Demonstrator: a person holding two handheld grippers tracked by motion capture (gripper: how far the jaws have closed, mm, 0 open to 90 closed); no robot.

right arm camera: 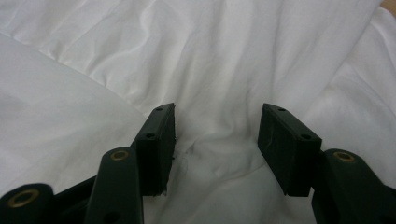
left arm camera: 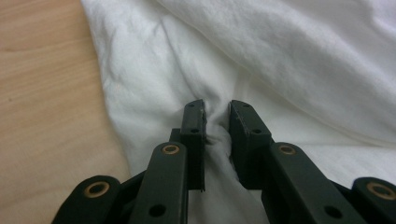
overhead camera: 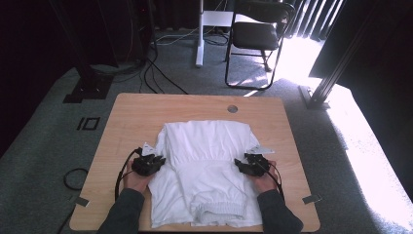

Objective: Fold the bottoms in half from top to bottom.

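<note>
on a wooden table (overhead camera: pixel 131 114), the left gripper (left arm camera: pixel 215 122) pinches the white garment (overhead camera: pixel 204 170) to fold it, while the right gripper (right arm camera: pixel 215 140) sits wide open over the cloth, not biting yet.

The garment (overhead camera: pixel 204 170) lies flat on the tabletop (overhead camera: pixel 131 117), between the two claws. The left claw (overhead camera: pixel 155 161) sits at the garment's left edge, with a fold of cloth between its jaws. The right claw (overhead camera: pixel 243 165) sits at the right edge, over the cloth. A chair (overhead camera: pixel 255 34) stands on the floor beyond the tabletop.
</note>
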